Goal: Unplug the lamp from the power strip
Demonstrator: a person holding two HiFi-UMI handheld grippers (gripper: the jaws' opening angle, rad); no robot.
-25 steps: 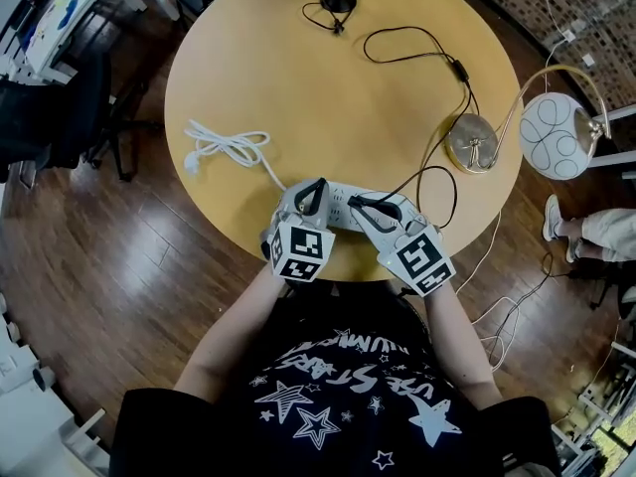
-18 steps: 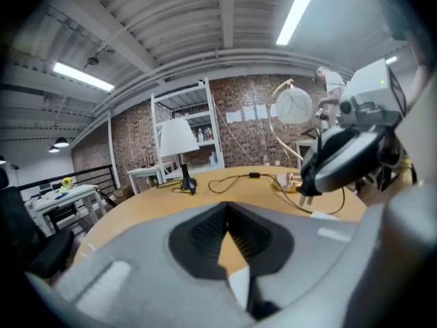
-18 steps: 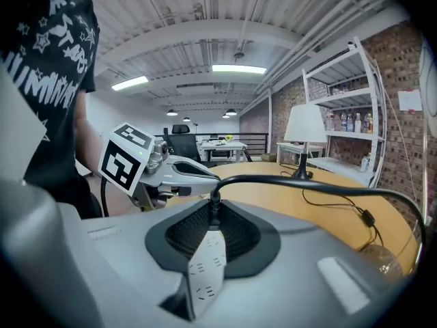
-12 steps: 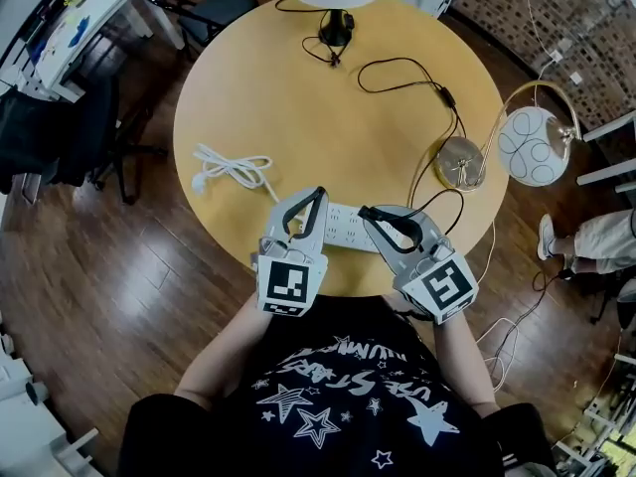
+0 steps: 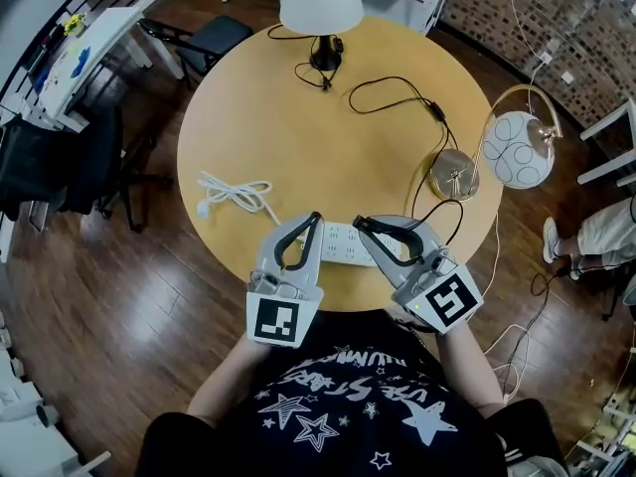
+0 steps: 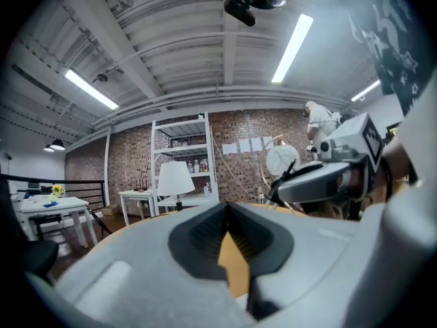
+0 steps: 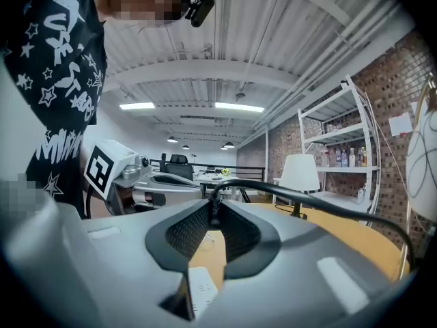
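So the right gripper (image 7: 214,209) is clamped down narrow on the lamp's black plug (image 7: 214,202), pinched right at the tips, with the cord (image 7: 294,195) arcing off to the side. In the right gripper view the plug looks lifted clear of the power strip (image 5: 340,243), which lies flat near the table's (image 5: 298,127) front edge, under and between the two grippers. The cord loops back across the table to the lamp (image 5: 454,177), a gold base with a round white globe hanging off the table's right side. The left gripper (image 5: 314,219) has its tips pressed together with nothing in them, just bare table showing through the gap behind. It's raised just over the strip's left end; can't tell if it touches. The two grippers' tips sit close, not touching.
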